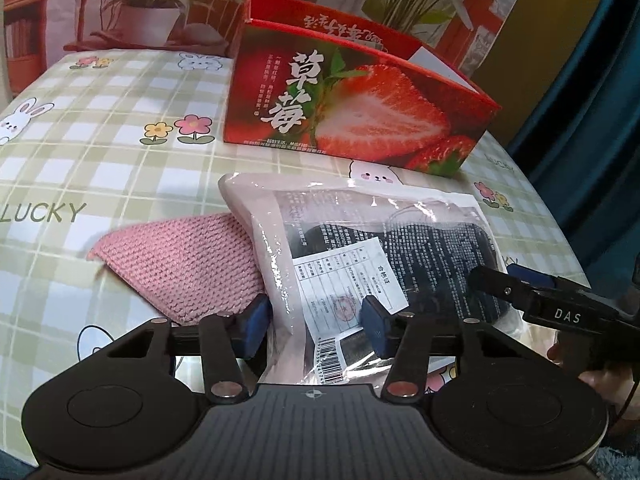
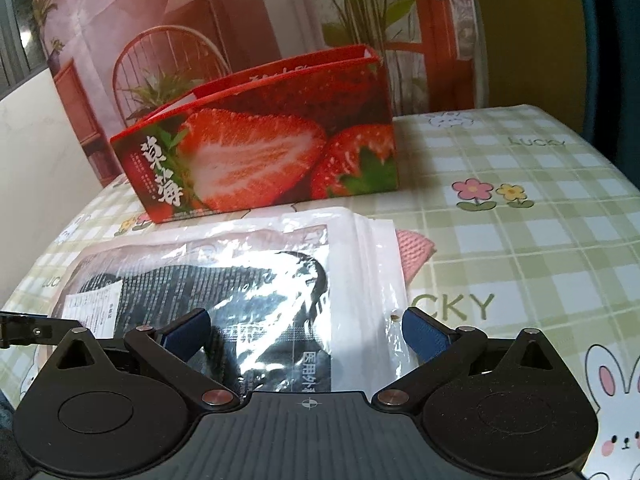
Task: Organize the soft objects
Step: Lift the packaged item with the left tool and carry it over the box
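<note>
A clear plastic bag of black masks (image 1: 400, 232) with a white label lies on the checked tablecloth in front of a red strawberry box (image 1: 352, 104). A pink knitted cloth (image 1: 180, 264) sits to its left, one edge tucked under the bag. My left gripper (image 1: 316, 328) straddles the bag's near end; its pads stand partly apart and do not clearly press on it. My right gripper (image 1: 504, 276) reaches in over the bag's right side. In the right wrist view that gripper (image 2: 306, 332) is wide open above the bag (image 2: 240, 280), with the pink cloth (image 2: 414, 252) peeking out behind.
The strawberry box (image 2: 260, 160) stands open-topped at the back of the table. The tablecloth (image 1: 100, 120) stretches out to the left of the cloth. A printed backdrop of plants and furniture rises behind the table. A hand shows at the lower right of the left wrist view.
</note>
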{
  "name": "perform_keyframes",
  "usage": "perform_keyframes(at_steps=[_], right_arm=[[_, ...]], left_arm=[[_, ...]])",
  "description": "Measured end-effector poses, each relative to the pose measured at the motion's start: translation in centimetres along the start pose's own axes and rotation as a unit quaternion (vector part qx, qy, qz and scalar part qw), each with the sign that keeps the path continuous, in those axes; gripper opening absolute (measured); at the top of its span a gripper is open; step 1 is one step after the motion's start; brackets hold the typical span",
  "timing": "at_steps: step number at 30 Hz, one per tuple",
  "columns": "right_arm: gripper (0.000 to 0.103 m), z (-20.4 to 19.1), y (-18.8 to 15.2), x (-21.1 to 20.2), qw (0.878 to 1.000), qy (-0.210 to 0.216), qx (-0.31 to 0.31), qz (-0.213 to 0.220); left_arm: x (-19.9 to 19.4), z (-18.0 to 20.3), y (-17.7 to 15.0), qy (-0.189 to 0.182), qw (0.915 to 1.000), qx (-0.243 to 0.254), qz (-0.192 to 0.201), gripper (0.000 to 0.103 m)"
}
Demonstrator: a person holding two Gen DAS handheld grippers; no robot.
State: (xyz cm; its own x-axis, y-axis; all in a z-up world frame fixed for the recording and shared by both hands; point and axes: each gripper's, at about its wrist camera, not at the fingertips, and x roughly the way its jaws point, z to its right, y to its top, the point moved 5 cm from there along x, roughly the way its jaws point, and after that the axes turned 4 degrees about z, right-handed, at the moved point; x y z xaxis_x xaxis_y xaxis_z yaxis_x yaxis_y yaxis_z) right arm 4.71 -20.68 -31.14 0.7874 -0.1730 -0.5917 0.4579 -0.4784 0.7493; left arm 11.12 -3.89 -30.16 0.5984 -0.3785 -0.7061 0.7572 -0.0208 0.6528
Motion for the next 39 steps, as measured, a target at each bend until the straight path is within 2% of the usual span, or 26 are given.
perform_keyframes(at_steps=[21, 23, 24, 30, 39], right_arm=[[0.098, -1.0, -0.3, 0.3, 0.999, 0.031, -0.008, -0.010], [0.095, -1.0, -0.3, 0.3, 0.999, 0.036, -0.007, -0.009], [0.090, -1.1, -0.3, 0.2, 0.999, 0.040, -0.007, -0.009], [0.075, -1.8, 0.4, -0.8, 0.998, 0.056, -0.012, -0.002], [0.068, -2.4, 2.9, -2.9, 0.997, 0.070, -0.026, 0.026]], left_arm=[[0.7, -0.5, -0.2, -0.007, 0.9999, -0.011, -0.001, 0.054], [0.6, -0.3, -0.1, -0.017, 0.9998, -0.013, 0.002, 0.053], [0.4, -0.2, -0.1, -0.020, 0.9997, -0.012, 0.005, 0.053], [-0.5, -0.4, 0.3, -0.011, 0.9996, -0.012, 0.024, 0.053], [-2.7, -0.1, 2.5, -0.025, 0.9970, -0.008, 0.073, 0.053]])
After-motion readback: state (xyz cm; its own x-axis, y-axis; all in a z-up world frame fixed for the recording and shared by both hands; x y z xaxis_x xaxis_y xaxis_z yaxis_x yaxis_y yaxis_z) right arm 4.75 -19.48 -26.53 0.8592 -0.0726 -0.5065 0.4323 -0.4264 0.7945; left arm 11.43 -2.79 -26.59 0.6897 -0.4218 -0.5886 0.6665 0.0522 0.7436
